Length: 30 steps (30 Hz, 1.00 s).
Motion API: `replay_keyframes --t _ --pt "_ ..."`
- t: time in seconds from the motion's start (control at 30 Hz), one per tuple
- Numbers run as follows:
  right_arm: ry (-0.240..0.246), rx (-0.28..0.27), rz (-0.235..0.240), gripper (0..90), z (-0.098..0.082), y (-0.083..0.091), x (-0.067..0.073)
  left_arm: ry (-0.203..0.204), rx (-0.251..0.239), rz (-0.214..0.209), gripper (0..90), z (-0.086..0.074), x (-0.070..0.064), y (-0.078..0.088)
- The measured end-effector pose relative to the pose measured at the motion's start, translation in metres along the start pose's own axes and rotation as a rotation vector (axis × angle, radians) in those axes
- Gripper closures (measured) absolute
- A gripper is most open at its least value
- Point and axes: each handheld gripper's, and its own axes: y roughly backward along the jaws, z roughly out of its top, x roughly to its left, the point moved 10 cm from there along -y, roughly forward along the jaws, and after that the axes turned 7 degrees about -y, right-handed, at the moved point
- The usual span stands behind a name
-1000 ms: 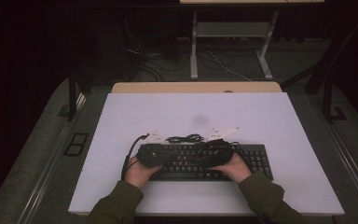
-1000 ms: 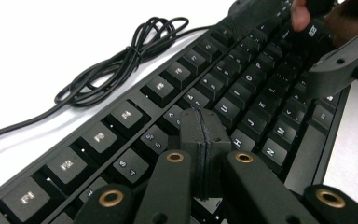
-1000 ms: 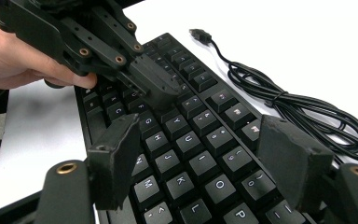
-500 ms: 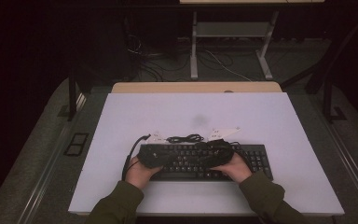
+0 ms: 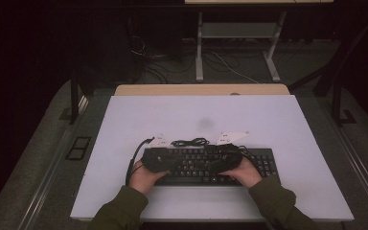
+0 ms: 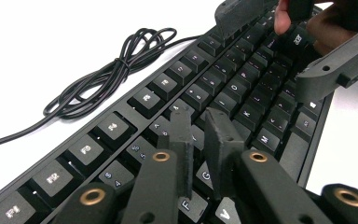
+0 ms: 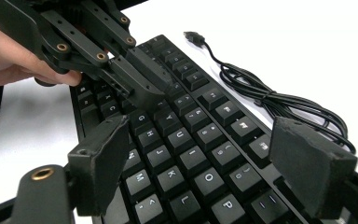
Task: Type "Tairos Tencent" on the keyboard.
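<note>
My left gripper [image 6: 198, 154], low centre in its view, hangs over the keyboard [image 5: 211, 165] with jaws just cracking apart, nothing between them. My right gripper [image 7: 214, 172] has been spreading wide, empty. I judge I'm pressing keys; next needs one jaw tip lowered squarely onto a key.

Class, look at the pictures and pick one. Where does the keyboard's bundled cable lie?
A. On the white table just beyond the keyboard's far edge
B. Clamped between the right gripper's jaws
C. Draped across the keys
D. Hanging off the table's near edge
A: the high view shows the bundled cable lying on the white table just past the far edge of the keyboard, off the keys.
</note>
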Motion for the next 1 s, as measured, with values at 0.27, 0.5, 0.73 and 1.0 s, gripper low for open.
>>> replay_keyframes --t 0.27,0.5,0.73,1.0 --pt "-0.016 -0.021 -0.008 18.9 0.001 0.006 -0.007 0.005 -0.014 -0.009 62.7 -0.002 0.000 0.003" --pt "-0.029 -0.032 -0.022 18.4 0.000 0.015 -0.012 0.000 -0.044 -0.015 45.9 -0.002 -0.001 0.012" --pt "-0.045 -0.060 -0.055 18.4 -0.003 0.033 -0.021 -0.018 -0.067 -0.010 35.8 -0.004 -0.001 0.024" --pt "-0.051 -0.088 -0.079 18.0 -0.011 0.057 -0.029 -0.013 -0.085 0.004 25.9 -0.005 0.002 0.033"
